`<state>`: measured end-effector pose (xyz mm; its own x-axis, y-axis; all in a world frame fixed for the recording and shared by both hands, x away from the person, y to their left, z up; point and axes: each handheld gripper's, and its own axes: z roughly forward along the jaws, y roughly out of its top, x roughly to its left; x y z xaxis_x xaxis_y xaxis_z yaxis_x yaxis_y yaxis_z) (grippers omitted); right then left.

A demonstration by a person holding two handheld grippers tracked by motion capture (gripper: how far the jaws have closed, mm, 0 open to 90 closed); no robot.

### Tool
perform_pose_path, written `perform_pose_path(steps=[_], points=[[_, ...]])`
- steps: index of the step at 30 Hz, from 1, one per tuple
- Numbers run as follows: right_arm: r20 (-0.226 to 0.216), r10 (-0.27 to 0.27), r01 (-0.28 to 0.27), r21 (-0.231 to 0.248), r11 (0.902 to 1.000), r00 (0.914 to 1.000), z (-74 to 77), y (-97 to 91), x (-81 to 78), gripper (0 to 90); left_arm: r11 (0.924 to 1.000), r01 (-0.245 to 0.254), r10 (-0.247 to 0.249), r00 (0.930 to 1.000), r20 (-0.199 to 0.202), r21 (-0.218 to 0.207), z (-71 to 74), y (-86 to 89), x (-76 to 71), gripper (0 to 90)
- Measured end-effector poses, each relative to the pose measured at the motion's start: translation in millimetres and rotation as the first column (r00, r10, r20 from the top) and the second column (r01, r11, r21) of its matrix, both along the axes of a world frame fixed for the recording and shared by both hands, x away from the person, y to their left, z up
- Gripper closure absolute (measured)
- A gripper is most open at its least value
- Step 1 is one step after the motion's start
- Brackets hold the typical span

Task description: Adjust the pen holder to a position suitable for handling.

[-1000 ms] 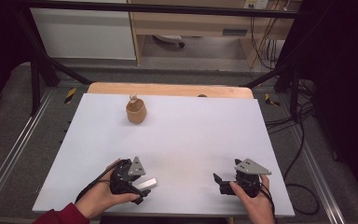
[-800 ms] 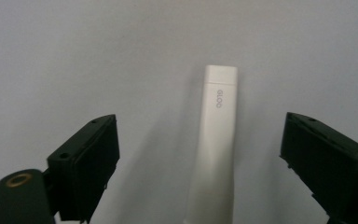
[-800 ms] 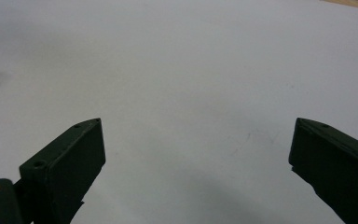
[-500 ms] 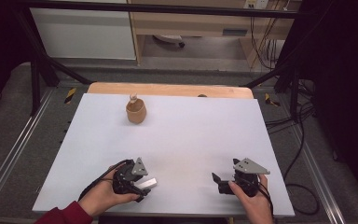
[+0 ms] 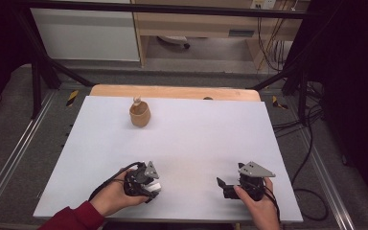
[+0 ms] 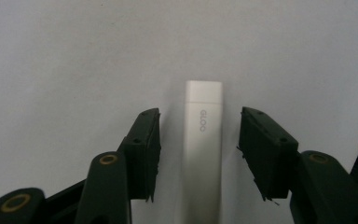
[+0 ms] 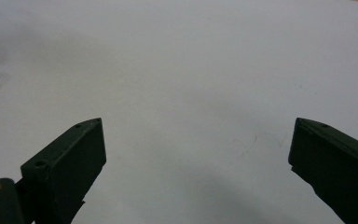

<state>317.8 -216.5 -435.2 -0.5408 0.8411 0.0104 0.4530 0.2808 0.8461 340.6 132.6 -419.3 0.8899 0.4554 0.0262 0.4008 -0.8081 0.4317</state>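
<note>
Writing: the white stick [image 6: 203, 140] reads "GLOO" along its body.
Stick: lies flat near the table's [image 5: 196, 139] front edge, left of middle.
Left gripper [image 6: 199, 149]: released, jaws either side of the stick, gaps both sides.
Right gripper [image 7: 196, 154]: released wide, over bare tabletop near the front right.
Wooden cup [image 5: 140, 114]: near the back edge.

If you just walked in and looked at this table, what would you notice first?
Probably the two black grippers at the near edge of the white table, one in each hand. The left gripper has its jaws open on either side of a slim white stick lying flat, not touching it. The right gripper is open wide over bare table, and far off toward the back stands a small tan pot.
</note>
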Motion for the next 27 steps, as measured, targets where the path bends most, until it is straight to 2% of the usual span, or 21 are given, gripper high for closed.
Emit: perform_pose_path(steps=[3,10,15,21,27], points=[[-0.009,0.002,-0.002,-0.001,1.0000,1.0000,-2.3,1.1,2.7,4.3,0.9998,0.007,-0.006,0.9998,-0.020,0.019,0.2,-3.6,1.4,51.6],[-0.011,0.028,-0.028,-0.020,0.9994,0.9996,-3.9,2.4,2.6,4.2,0.9993,0.004,-0.004,0.9997,-0.025,0.037,4.5,-12.4,2.5,56.5],[-0.012,0.023,-0.023,-0.018,0.9996,0.9997,-3.2,2.3,1.2,4.2,0.9983,0.002,0.000,0.9992,-0.039,0.059,1.6,-16.9,4.3,58.9],[-0.015,0.025,-0.025,-0.019,0.9995,0.9996,-3.0,2.9,0.8,4.2,0.9976,0.005,-0.002,0.9994,-0.033,0.070,-3.1,-18.6,3.9,62.9],[-0.017,0.025,-0.025,-0.018,0.9995,0.9995,-3.3,2.4,0.9,4.2,0.9986,-0.002,0.004,0.9994,-0.034,0.052,-3.8,-16.4,3.7,65.0]])
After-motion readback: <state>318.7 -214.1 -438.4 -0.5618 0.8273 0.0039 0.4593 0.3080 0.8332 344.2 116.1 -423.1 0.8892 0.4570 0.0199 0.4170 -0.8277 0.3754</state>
